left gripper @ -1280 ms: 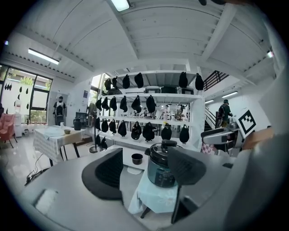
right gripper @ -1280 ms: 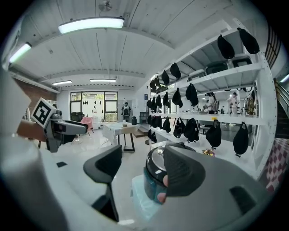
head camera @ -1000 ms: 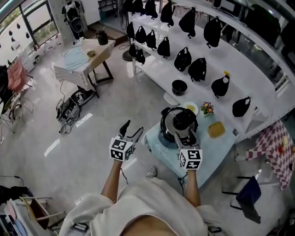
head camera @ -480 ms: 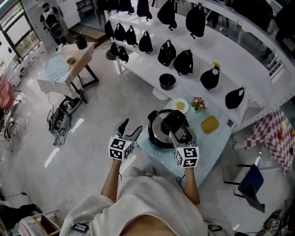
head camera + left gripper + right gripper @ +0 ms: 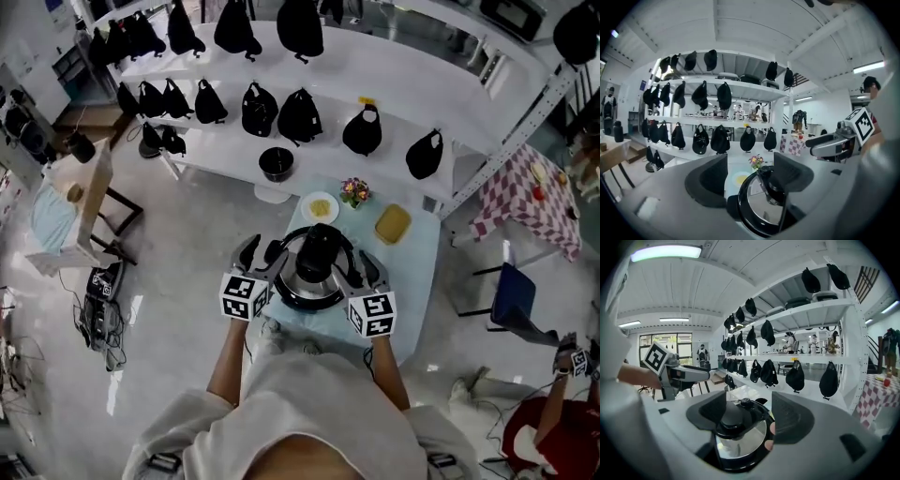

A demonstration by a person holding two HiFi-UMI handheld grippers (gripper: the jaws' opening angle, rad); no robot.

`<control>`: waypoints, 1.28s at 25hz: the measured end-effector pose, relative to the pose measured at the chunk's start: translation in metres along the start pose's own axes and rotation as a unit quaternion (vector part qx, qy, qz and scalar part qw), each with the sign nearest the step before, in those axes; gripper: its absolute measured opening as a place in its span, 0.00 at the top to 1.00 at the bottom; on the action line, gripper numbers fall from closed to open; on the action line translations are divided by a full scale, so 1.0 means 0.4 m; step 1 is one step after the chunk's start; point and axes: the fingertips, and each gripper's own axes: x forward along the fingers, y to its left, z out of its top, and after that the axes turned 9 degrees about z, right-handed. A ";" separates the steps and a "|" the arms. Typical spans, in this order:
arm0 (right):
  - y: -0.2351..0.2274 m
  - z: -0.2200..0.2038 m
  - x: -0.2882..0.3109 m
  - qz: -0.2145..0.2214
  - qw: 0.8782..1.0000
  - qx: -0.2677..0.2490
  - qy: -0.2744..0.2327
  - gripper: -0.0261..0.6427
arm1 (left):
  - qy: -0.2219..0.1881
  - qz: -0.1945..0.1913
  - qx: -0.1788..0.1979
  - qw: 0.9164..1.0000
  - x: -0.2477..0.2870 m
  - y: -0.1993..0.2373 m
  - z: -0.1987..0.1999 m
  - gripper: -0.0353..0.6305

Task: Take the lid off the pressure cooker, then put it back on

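The pressure cooker (image 5: 317, 269), black with a shiny steel lid and a black handle across the top, stands at the near end of a pale blue table (image 5: 412, 272). My left gripper (image 5: 260, 253) is open at the cooker's left side, and my right gripper (image 5: 367, 272) is open at its right side. In the left gripper view the lid (image 5: 761, 211) lies low between the open left gripper (image 5: 750, 174). In the right gripper view the lid's knob (image 5: 732, 419) sits between the jaws of the open right gripper (image 5: 746, 414). Neither gripper holds anything.
Beyond the cooker on the table are a plate of yellow food (image 5: 320, 207), a small flower pot (image 5: 353, 191) and a yellow block (image 5: 392, 224). A white shelf behind carries a black bowl (image 5: 276, 163) and several black bags (image 5: 300, 114). A blue chair (image 5: 514, 296) stands to the right.
The head view has swung so the cooker now sits centred. My left gripper came in from the floor side to the cooker's left; my right gripper shifted from over the lid to its right.
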 end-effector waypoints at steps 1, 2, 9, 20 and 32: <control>0.000 0.003 0.006 -0.010 1.000 0.005 0.000 0.53 | 0.001 -0.015 0.005 1.000 0.020 0.003 0.008 0.51; 0.002 0.005 0.014 -0.019 1.000 0.010 0.000 0.53 | 0.003 -0.029 0.009 1.000 0.037 0.008 0.015 0.51; 0.039 0.008 0.086 -0.033 0.999 0.010 0.021 0.53 | 0.013 -0.074 0.022 0.997 0.083 0.080 0.015 0.51; 0.127 -0.057 0.100 -0.013 0.997 -0.002 0.074 0.53 | 0.024 -0.100 0.006 0.995 0.075 0.088 -0.028 0.51; 0.136 -0.111 0.153 0.079 0.964 -0.127 0.218 0.53 | 0.031 -0.096 0.002 0.995 0.052 0.091 -0.064 0.51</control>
